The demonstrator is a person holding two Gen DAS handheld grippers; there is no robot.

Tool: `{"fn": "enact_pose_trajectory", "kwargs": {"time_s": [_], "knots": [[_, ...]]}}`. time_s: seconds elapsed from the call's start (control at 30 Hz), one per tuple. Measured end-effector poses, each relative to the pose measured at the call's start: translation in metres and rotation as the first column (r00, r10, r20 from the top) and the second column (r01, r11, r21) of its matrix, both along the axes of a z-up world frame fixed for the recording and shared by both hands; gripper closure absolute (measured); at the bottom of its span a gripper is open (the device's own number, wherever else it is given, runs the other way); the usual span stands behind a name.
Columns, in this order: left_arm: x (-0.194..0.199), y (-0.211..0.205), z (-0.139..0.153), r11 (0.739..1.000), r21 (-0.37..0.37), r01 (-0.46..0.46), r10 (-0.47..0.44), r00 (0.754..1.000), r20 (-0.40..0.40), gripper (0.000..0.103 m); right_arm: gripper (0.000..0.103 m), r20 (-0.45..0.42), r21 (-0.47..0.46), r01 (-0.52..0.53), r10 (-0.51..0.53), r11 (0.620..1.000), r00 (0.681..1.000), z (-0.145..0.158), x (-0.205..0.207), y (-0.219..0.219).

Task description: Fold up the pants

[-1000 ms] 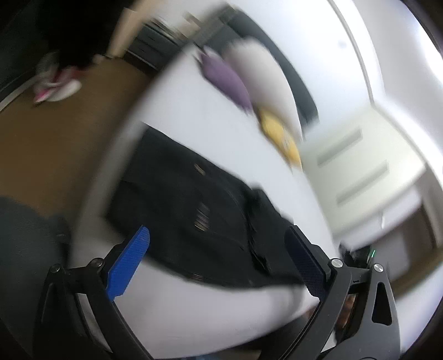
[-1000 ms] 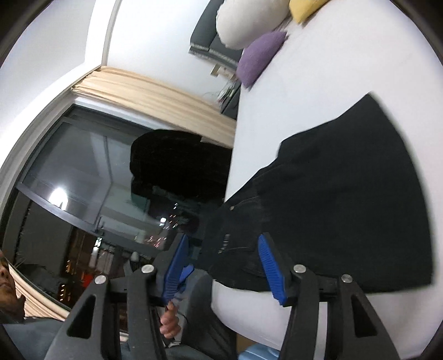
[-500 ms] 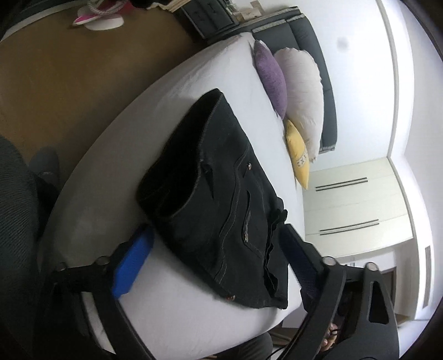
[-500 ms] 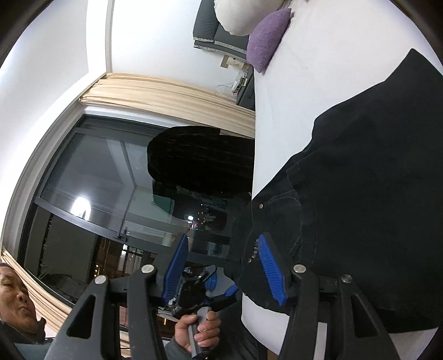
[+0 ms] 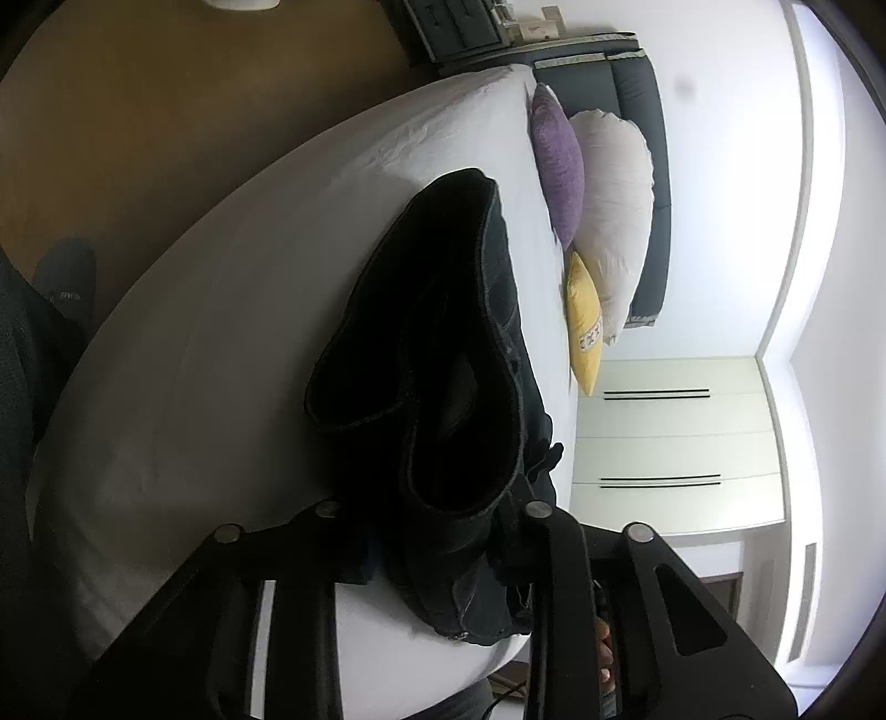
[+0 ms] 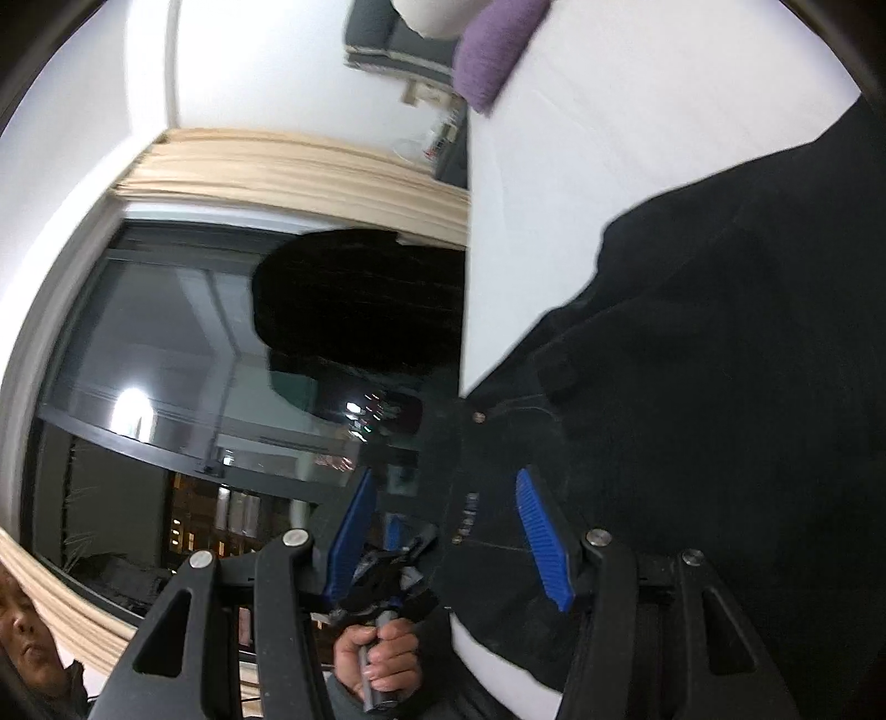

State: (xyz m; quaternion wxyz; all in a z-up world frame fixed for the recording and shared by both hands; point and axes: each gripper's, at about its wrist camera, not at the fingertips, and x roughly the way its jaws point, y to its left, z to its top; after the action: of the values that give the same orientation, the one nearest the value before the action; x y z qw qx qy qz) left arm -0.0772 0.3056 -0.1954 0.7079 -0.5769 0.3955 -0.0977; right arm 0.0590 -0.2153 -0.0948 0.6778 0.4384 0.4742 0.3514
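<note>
Left wrist view: black pants (image 5: 443, 399) lie on the white bed (image 5: 221, 343), bunched at centre and running from abt 12 o'clock down to the near edge at 6. The left gripper (image 5: 432, 531) has just been closing w/ the pants' near end between its fingers; fabric fills the narrow gap and hides the pads, so it looks clamped on the cloth. At 1 o'clock a purple pillow (image 5: 556, 166), a white pillow (image 5: 614, 221) and a yellow pillow (image 5: 584, 327) sit in a row against a dark headboard (image 5: 648, 155), well apart from the pants. White wardrobe (image 5: 675, 443) at 3 o'clock, brown floor (image 5: 166, 111) at 10–11, a foot in a dark sock (image 5: 66, 282) at 9. The gripper's black frame blocks the lower part of the view. Right wrist view: pants (image 6: 720, 387) fill the right half, 2 to 5 o'clock, w/ waistband and rivets reaching the bed's (image 6: 581, 166) edge nr centre. Right gripper (image 6: 448, 531) is abt half open; the blue fingers (image 6: 542, 537) straddle the waistband edge but the left pad stands clear of it, no grip. Between the fingers, beyond the bed's edge at 6 o'clock, a hand (image 6: 382, 659) holds the left gripper's handle. Dark window (image 6: 166, 387) at 9, beige curtain (image 6: 299, 171) at 10–11, purple pillow (image 6: 493, 50) at 12, blurred.
</note>
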Motion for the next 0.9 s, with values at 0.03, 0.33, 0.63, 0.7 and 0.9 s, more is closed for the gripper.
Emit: {"fn": "enact_pose_trajectory", "kwargs": {"time_s": [0.03, 0.33, 0.63, 0.7, 0.9], "knots": [[0.000, 0.000, 0.001, 1.000, 0.006, 0.001, -0.001, 1.000, 0.001, 0.083, 0.046, -0.026, -0.041, -0.015, 0.014, 0.999, 1.000, -0.005, 0.004, 0.004], [0.013, -0.020, 0.066, 0.983, 0.178, 0.046, -0.066, 0.992, 0.111, 0.089, 0.078, -0.170, -0.218, -0.053, 0.016, 0.975, 0.985, -0.053, 0.011, 0.015], [0.042, -0.072, 0.140, 0.929, 0.352, 0.115, -0.198, 0.957, 0.212, 0.089, 0.076, -0.106, -0.201, -0.018, -0.004, 0.979, 0.994, -0.051, 0.001, 0.012], [0.061, -0.091, 0.156, 0.907, 0.400, 0.132, -0.235, 0.946, 0.222, 0.089, 0.059, -0.103, -0.185, 0.008, -0.027, 0.983, 0.994, -0.042, 0.000, 0.006], [0.088, -0.183, 0.203, 0.789, 0.572, 0.224, -0.424, 0.872, 0.244, 0.089, 0.021, -0.005, -0.093, 0.104, -0.105, 0.990, 0.994, -0.004, -0.003, -0.045]]}}
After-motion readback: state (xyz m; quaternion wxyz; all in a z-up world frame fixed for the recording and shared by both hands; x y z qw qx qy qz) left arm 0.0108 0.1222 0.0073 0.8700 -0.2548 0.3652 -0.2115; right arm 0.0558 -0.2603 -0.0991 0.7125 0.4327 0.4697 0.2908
